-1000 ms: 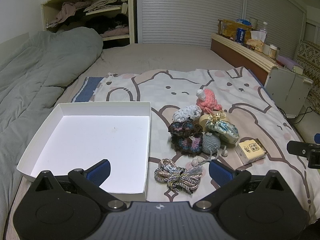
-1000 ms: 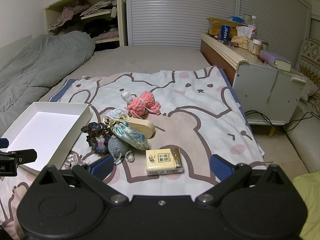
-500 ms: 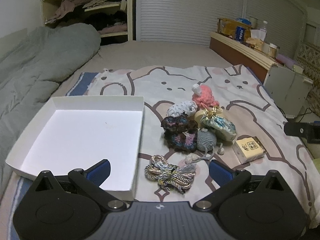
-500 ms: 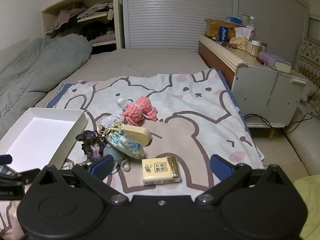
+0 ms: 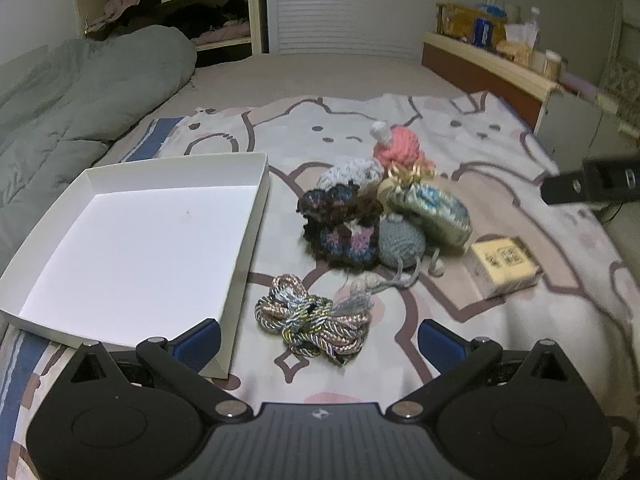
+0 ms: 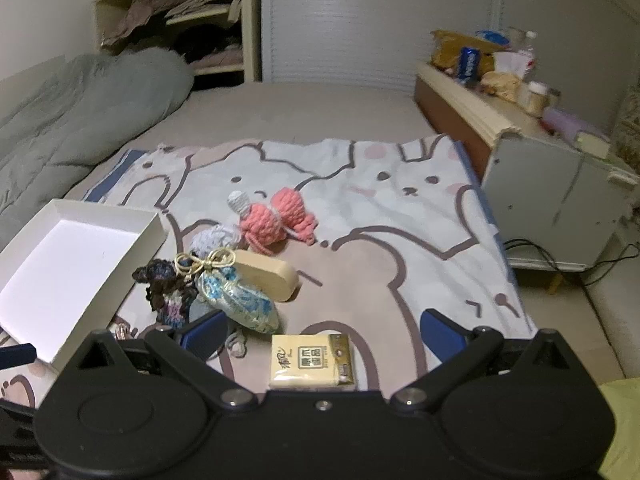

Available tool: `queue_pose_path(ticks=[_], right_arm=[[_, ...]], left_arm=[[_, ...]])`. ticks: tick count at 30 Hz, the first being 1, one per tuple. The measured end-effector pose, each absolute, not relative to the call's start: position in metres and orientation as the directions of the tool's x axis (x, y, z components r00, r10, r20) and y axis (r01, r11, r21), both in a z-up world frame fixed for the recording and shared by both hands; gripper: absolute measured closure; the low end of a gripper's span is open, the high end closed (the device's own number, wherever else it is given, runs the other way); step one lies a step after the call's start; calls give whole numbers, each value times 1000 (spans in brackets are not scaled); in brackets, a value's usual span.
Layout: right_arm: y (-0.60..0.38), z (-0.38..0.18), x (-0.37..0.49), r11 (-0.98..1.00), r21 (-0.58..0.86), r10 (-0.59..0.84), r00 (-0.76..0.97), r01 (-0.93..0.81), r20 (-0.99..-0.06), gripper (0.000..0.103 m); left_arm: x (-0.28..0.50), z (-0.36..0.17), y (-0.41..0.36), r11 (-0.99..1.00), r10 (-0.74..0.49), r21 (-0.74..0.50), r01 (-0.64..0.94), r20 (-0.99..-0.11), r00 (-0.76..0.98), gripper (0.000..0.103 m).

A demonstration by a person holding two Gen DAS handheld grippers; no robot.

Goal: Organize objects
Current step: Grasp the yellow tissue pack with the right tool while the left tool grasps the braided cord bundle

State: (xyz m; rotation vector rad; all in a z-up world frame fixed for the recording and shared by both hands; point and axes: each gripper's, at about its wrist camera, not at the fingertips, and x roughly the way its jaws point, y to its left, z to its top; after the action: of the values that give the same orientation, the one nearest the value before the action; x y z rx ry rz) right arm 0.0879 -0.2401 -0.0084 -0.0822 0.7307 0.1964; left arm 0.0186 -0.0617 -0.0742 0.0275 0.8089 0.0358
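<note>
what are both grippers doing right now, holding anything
Left gripper: open, holding nothing, above the braided cord bundle.
Right gripper: open, holding nothing, above the tissue pack.

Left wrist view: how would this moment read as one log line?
left gripper: open, over cord bundle | right gripper: open, over tissue pack | white box: empty

Two fisheye wrist views look forward and down across the bed (image 5: 320, 80) toward the shuttered far wall. The left view sits low and close over the white box (image 5: 132, 248); the right view stands further right, nearer the tissue pack (image 6: 312, 360). Both share the pile of crocheted items (image 5: 360, 208).
</note>
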Motion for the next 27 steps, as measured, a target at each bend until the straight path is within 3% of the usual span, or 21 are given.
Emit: queue_pose_path(ticks=[14,22,24,27], right_arm=[[-250,-53,136,971,69,202,633,-228,-747,0],[-257,-76,145,964,146,249,566,-221,-786,0],[-257,-82,147,964,159,253,547,-214,-798,0],[-257,-89,149,962,179,263,535,-205,-803,9]], left_arm=[[33,-106,-81,993,101,110,-30,-723,683,1],[49,-124,-77,990,139,86,-115,-757,639,28],[53,-128,-76,991,126,71,-113,-773,621,45],[54,-130,-75,992,111,52,-114,-784,611,51]])
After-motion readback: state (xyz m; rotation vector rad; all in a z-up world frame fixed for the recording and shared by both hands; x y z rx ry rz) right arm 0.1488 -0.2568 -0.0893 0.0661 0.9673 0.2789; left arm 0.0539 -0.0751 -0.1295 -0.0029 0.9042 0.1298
